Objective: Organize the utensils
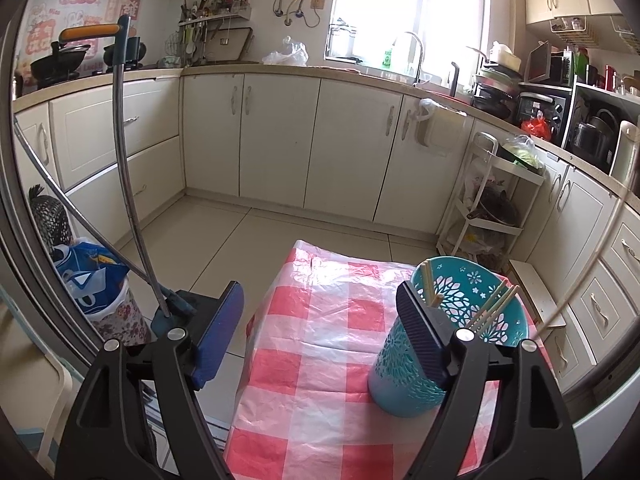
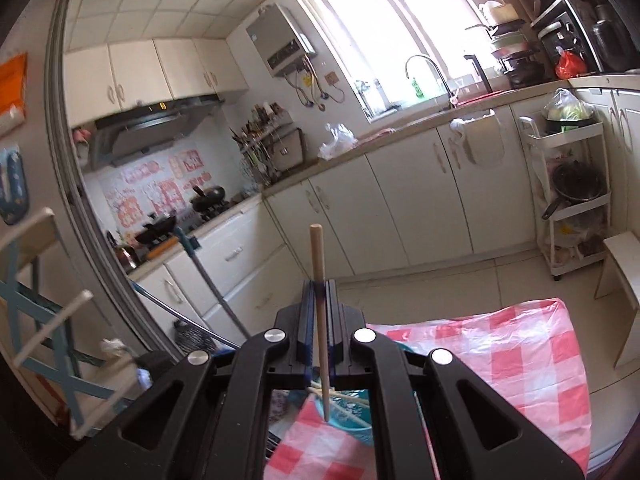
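Note:
A teal perforated utensil holder [image 1: 452, 344] stands on the red-and-white checked tablecloth [image 1: 320, 360] with several wooden chopsticks [image 1: 494, 308] leaning inside. My left gripper [image 1: 320, 320] is open and empty, with its right finger close beside the holder's left wall. My right gripper [image 2: 319, 300] is shut on a single wooden chopstick [image 2: 320, 280], held upright with its thin tip pointing down over the holder's rim [image 2: 348, 412], which shows below between the gripper's arms.
White kitchen cabinets [image 1: 280, 136] line the back and sides. A mop with an orange handle [image 1: 124, 168] leans at the left next to a bag-filled bin [image 1: 100, 292]. A white trolley [image 1: 488, 216] and a small stool [image 2: 624, 280] stand at the right.

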Demonstrator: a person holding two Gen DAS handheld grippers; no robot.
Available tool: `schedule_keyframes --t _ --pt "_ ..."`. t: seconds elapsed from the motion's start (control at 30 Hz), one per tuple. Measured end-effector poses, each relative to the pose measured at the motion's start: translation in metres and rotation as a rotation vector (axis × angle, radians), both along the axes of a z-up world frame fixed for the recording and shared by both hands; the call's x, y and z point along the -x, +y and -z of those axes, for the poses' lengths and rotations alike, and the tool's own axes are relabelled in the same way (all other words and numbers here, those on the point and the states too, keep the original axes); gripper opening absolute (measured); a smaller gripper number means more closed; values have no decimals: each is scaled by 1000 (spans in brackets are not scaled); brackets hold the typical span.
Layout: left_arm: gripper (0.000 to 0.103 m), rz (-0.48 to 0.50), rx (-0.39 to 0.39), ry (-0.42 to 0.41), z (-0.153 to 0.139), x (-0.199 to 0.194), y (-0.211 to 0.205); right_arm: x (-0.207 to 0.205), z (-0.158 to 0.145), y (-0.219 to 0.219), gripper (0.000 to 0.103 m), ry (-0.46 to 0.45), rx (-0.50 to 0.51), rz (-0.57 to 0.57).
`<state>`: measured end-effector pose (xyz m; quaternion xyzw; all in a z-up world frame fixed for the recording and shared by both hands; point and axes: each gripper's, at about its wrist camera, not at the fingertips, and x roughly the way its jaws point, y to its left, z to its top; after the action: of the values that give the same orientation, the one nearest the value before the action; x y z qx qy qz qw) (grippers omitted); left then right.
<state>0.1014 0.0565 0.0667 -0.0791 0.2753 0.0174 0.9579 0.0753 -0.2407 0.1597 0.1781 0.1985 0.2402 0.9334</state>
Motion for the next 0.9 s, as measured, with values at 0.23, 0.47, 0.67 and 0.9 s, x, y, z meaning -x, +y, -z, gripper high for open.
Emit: schedule_keyframes --t 0.23,0.47,0.67,0.9 --pt "87 10 -12 16 1 0 -1 -44 57 30 6 165 133 3" --pt "95 3 -17 57 4 14 0 -18 75 31 39 217 141 34" --pt "95 -28 28 172 2 49 3 43 69 26 87 254 202 144" --pt "95 51 -27 174 -17 122 -8 119 67 27 96 327 302 265"
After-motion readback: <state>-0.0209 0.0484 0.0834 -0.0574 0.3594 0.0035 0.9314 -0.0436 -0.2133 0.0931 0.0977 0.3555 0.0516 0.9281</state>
